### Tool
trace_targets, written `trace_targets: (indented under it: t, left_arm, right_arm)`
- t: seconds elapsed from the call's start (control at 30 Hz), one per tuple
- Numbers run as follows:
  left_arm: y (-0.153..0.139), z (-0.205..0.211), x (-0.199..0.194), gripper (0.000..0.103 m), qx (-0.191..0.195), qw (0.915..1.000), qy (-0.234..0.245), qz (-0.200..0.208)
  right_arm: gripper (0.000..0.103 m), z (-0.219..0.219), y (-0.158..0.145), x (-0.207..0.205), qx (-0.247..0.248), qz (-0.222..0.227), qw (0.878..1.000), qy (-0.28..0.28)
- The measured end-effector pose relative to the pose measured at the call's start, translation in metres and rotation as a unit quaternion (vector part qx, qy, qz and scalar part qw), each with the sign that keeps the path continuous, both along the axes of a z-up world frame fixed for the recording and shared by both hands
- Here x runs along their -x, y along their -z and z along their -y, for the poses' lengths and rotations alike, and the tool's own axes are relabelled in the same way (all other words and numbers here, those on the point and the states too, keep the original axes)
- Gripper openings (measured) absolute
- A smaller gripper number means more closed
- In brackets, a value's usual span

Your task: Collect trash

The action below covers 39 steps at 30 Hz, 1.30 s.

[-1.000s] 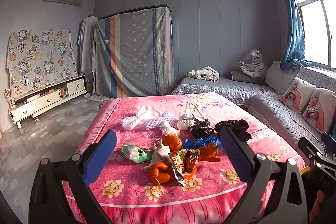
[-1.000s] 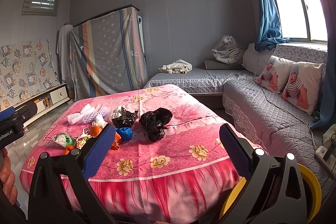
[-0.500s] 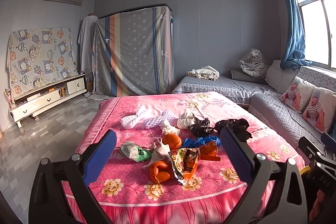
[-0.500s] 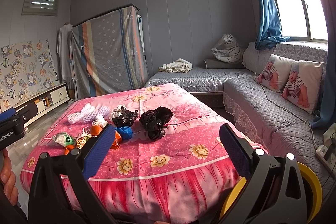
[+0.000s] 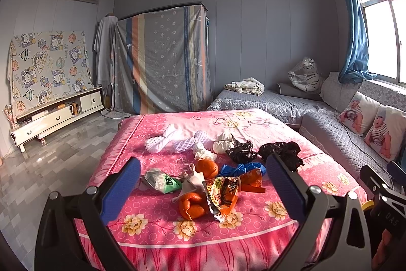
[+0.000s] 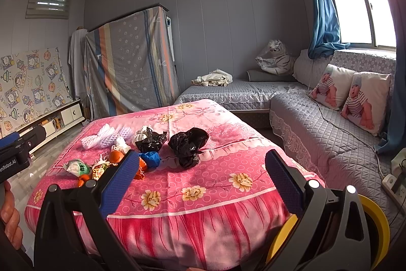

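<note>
Trash heap (image 5: 215,177) on pink bed (image 5: 157,227) — dead ahead of left claw (image 5: 203,184), foil snack wrapper (image 5: 223,194) nearest. Left claw wide open, empty. Right claw (image 6: 201,182) likewise, heap off to its left — left hand likely nearer.

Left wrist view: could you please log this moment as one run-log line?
left claw: open, empty | right claw: open, empty | trash: on bed, untouched | bin: by right claw
</note>
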<state>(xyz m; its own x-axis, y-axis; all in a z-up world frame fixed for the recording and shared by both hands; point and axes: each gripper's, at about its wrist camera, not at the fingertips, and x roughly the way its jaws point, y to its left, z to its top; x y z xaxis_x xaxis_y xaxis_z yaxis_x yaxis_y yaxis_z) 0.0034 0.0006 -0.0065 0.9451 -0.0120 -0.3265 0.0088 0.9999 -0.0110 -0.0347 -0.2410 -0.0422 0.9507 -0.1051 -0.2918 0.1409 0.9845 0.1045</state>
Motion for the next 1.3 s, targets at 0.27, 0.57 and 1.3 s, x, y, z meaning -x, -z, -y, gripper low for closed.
trace_targets:
  t: [0.27, 0.57, 1.3]
  left_arm:
    - [0.001, 0.0, -0.001, 0.096, 0.004, 0.9999, 0.005, -0.009]
    - [0.001, 0.001, 0.0, 0.096, 0.003, 0.9999, 0.005, -0.01]
    - [-0.004, -0.027, -0.028, 0.096, -0.003, 0.9995, 0.012, -0.027]
  right_arm:
    - [0.095, 0.0, 0.001, -0.001, -0.001, -0.001, 1.0, 0.0]
    - [0.095, 0.001, 0.001, -0.001, -0.001, -0.001, 1.0, 0.0]
    - [0.095, 0.01, 0.006, -0.027, -0.007, -0.05, 0.999, -0.013]
